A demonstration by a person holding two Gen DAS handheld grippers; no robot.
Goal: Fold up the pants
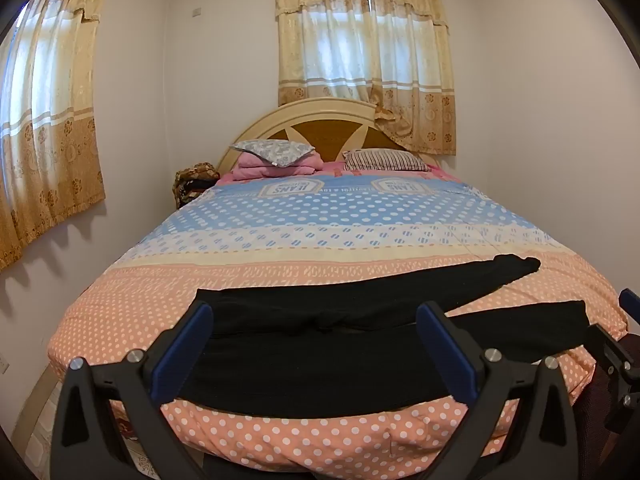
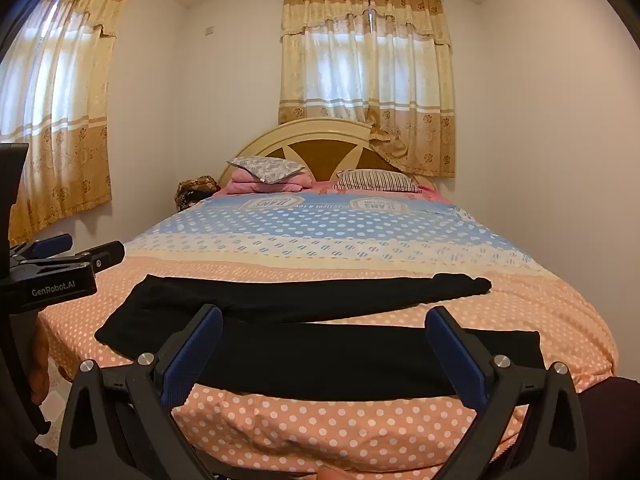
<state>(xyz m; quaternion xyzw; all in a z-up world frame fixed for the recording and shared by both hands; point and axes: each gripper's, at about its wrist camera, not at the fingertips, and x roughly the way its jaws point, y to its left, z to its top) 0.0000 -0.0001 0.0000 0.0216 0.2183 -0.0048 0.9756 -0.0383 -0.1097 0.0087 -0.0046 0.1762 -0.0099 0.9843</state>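
The black, soft-knit pants are laid out flat across the foot of the bed, on the peach polka-dot quilt, waist toward the left and the two legs running off to the right with a gap between them. So nothing is folded yet, as far as I can tell.

Both tools are hovering just in front of the bed edge. The left gripper has its blue-padded fingers spread as wide as they go, nothing in them. Same story for the right gripper: wide open, empty, sitting over the nearer leg.

For the first fold I'd bring one leg onto the other. Pinch the near leg at the waist end with the left and at the cuff end with the right, grab only a small bite of fabric and not the quilt underneath, then lift both ends evenly so the leg doesn't twist. Line up the edges before letting go.
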